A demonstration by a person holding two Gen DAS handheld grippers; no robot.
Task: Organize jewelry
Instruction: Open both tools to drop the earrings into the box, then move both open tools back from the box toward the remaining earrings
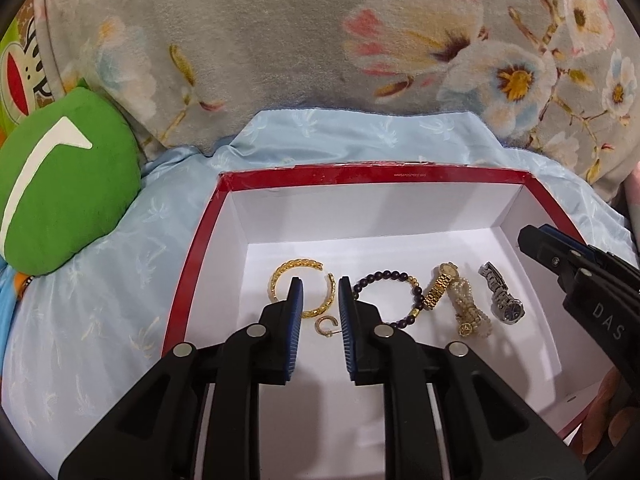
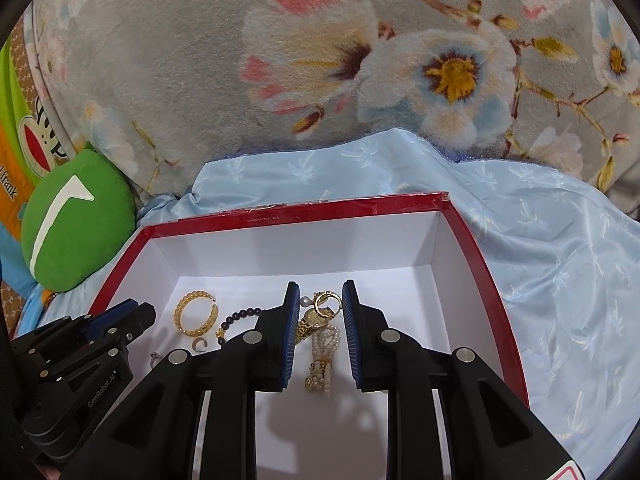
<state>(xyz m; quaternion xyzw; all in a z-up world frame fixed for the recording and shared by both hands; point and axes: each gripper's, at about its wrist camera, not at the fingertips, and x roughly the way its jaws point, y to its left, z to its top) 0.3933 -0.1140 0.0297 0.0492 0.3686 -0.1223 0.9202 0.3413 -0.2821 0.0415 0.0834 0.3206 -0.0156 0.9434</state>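
A red-rimmed box (image 1: 360, 172) with a white inside holds the jewelry. On its floor lie a gold bangle (image 1: 280, 276), a small gold hoop earring (image 1: 326, 325), a dark bead bracelet (image 1: 390, 280), a gold watch (image 1: 440, 286), a pearl bracelet (image 1: 470, 312) and a silver watch (image 1: 502, 300). My left gripper (image 1: 320, 292) hovers open over the bangle and the small hoop, its pads touching nothing. My right gripper (image 2: 321, 286) is above the gold watch (image 2: 310, 322) and pearl bracelet (image 2: 322, 360). It is shut on a gold hoop earring with a pearl (image 2: 326, 302) that spans its pads.
The box (image 2: 300, 214) rests on a light blue sheet (image 2: 560, 260). A floral blanket (image 1: 280, 60) rises behind it and a green plush cushion (image 1: 60, 200) sits at the left. The right gripper (image 1: 560, 256) enters the left wrist view over the box's right wall.
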